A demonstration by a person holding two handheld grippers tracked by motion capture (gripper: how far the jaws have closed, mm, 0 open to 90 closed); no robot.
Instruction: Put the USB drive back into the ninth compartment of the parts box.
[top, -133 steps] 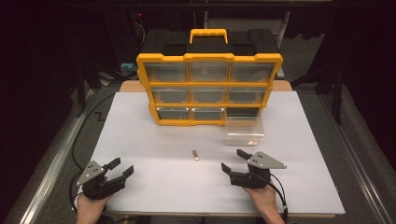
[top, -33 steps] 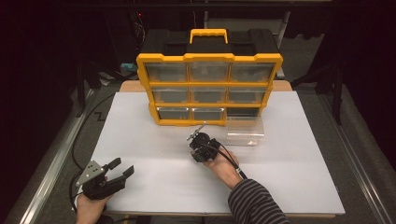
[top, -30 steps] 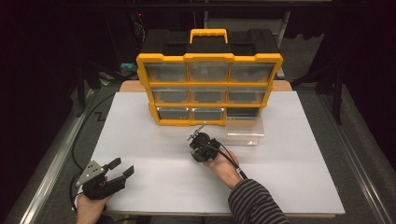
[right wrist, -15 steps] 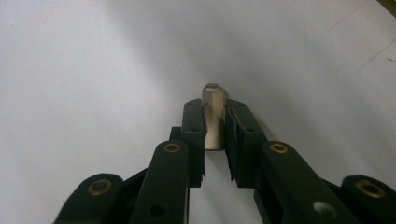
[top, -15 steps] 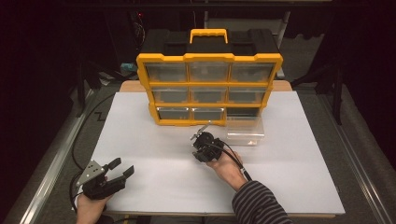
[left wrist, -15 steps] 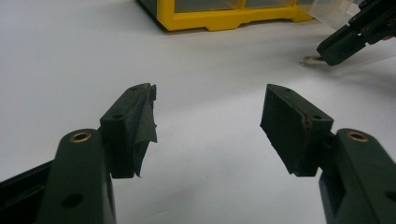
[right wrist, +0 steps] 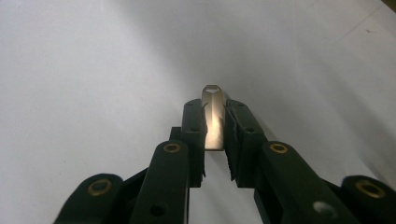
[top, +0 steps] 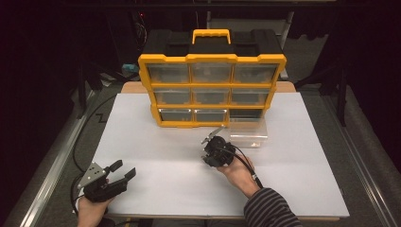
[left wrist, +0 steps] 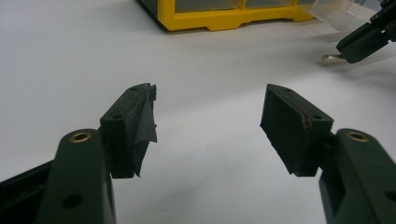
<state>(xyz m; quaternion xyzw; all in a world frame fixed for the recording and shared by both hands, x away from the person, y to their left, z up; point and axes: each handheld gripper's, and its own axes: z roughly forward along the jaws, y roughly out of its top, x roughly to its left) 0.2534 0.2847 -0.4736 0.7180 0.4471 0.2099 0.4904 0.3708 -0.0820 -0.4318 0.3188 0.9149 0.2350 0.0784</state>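
The white tabletop (top: pixel 156 142) carries a yellow-and-black drawer organizer (top: pixel 211 78) at its far middle, handle up, three rows of clear drawers. Bottom-right slot of the organizer is vacant; a clear drawer (top: pixel 248 133) sits on the tabletop just in front of that slot, apart from the cabinet.

Your right tool (top: pixel 211 150) is over mid-tabletop, just left of the clear drawer, your hand (top: pixel 239 170) and striped sleeve behind it. In the right gripper view its jaws are closed down to a narrow gap and pinch a small flat metal piece (right wrist: pixel 214 119) between the pads; the piece's tip sticks out past the jaw ends. From the left gripper view that metal tip (left wrist: pixel 330 57) looks at or just above the tabletop; can't tell if it touches.

Your left tool (top: pixel 116 175) is at the near-left corner of the tabletop, jaws spread wide, gripping nothing, bare white surface between the pads (left wrist: pixel 140 126).
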